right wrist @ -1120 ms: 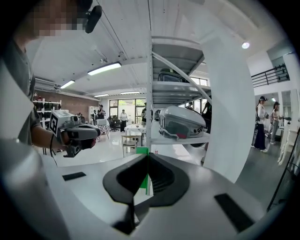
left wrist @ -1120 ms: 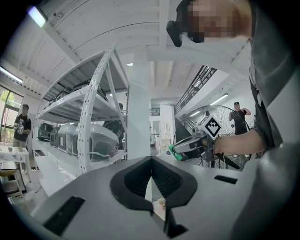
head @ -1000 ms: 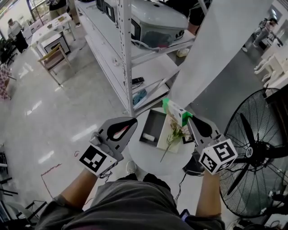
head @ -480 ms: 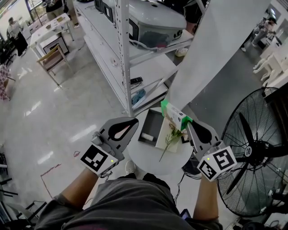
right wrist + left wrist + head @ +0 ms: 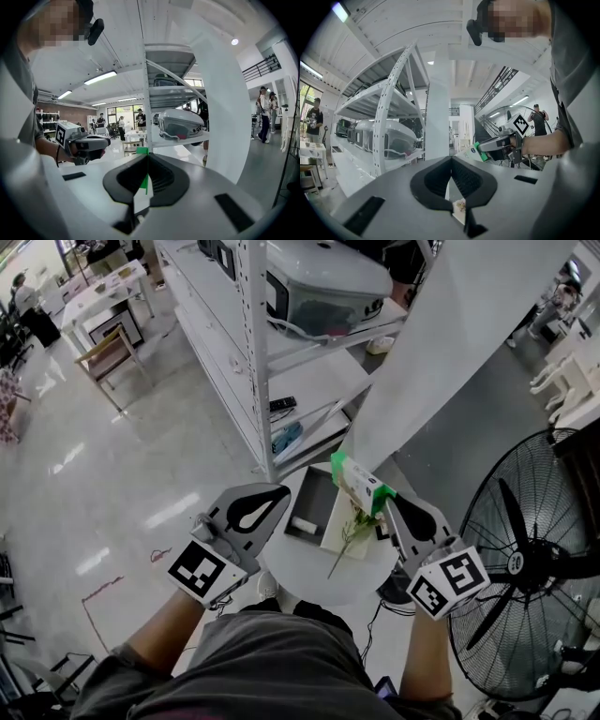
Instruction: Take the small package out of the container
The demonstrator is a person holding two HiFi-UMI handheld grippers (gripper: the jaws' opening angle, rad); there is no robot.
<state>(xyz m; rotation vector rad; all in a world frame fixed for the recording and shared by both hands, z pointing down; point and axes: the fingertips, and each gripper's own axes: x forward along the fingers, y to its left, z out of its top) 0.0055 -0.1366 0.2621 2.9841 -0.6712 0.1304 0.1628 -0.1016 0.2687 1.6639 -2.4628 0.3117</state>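
In the head view my right gripper [image 5: 386, 499] is shut on the small green and white package [image 5: 357, 481], held in the air above the round white table [image 5: 314, 575]. The open grey container [image 5: 312, 493] sits on that table below and left of the package, with a small white item [image 5: 306, 524] inside it. My left gripper [image 5: 280, 491] hovers left of the container, shut and holding nothing. In the right gripper view the package [image 5: 142, 186] is pinched between the jaws. The left gripper view shows the right gripper [image 5: 500, 145] carrying the package [image 5: 480, 150].
A flower-print card [image 5: 349, 521] lies on the table beside the container. A metal shelf rack [image 5: 251, 352] stands behind the table, a slanted white panel [image 5: 450, 343] to its right, and a large floor fan [image 5: 530, 559] at far right. People stand in the distance.
My right gripper has drifted a little to the left with the package still in it. My left gripper has hardly moved.
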